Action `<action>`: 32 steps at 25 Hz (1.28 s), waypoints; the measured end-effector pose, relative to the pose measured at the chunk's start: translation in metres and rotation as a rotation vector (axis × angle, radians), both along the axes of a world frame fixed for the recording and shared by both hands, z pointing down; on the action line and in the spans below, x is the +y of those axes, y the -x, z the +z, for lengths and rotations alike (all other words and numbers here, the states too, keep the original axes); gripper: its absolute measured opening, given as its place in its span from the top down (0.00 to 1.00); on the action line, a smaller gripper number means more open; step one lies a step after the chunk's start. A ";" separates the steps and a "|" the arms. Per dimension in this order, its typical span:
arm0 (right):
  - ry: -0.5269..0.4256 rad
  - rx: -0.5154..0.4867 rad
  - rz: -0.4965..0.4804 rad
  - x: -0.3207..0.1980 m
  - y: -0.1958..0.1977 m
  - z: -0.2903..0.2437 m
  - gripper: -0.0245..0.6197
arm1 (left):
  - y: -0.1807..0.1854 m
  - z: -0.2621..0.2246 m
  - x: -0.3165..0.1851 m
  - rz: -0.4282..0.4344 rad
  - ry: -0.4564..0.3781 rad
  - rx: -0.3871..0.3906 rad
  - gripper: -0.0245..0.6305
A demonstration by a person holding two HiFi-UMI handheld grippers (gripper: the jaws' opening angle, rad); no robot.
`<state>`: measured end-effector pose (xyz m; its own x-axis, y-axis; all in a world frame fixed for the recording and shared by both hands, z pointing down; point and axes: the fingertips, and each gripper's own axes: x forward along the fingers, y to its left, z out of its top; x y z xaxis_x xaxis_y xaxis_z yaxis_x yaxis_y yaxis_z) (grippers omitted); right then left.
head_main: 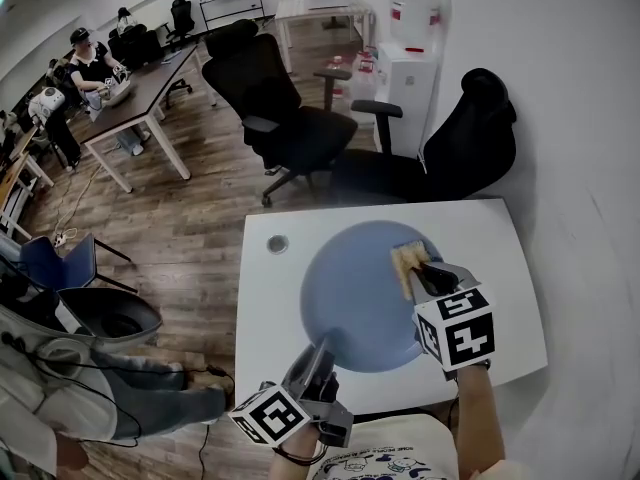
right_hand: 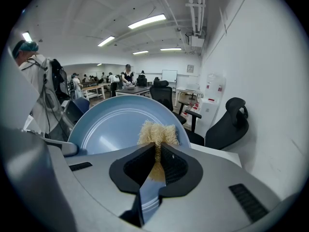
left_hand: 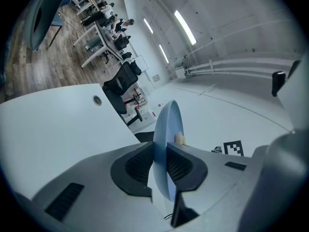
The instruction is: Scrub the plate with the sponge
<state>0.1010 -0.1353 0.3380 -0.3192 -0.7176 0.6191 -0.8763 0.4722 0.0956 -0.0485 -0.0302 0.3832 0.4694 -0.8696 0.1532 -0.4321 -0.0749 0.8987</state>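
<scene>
Sponge (right_hand: 155, 131) pinched in right claw (right_hand: 157, 154) touches plate (head_main: 350, 303) clamped by left claw (left_hand: 161, 164).

Frayed tan sponge (head_main: 408, 265) sits against the round blue plate (head_main: 350, 298).

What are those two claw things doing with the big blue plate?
A person is scrubbing a plate, with a gripper in each hand instead of fingers. The left gripper pinches the near rim of the blue plate to steady it at the white table. The right gripper is clamped on a yellowish sponge and holds it on the plate's face, near the far rim.
</scene>
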 end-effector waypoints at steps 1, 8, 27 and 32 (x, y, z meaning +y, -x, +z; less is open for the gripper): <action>-0.002 0.000 -0.001 -0.001 0.001 0.000 0.89 | 0.000 0.001 0.000 0.002 -0.001 0.001 0.87; -0.020 0.014 -0.033 -0.010 0.011 -0.004 0.89 | -0.006 0.002 -0.004 0.017 -0.007 -0.002 0.87; -0.029 0.038 -0.178 0.003 0.070 -0.009 0.89 | -0.003 -0.002 0.000 0.011 -0.002 0.018 0.87; -0.023 0.045 -0.217 0.009 0.084 -0.005 0.89 | 0.001 -0.001 -0.002 0.005 0.003 0.015 0.87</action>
<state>0.0169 -0.1265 0.3335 -0.4397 -0.6491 0.6207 -0.7492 0.6463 0.1451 -0.0497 -0.0324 0.3822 0.4761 -0.8667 0.1492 -0.4186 -0.0741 0.9052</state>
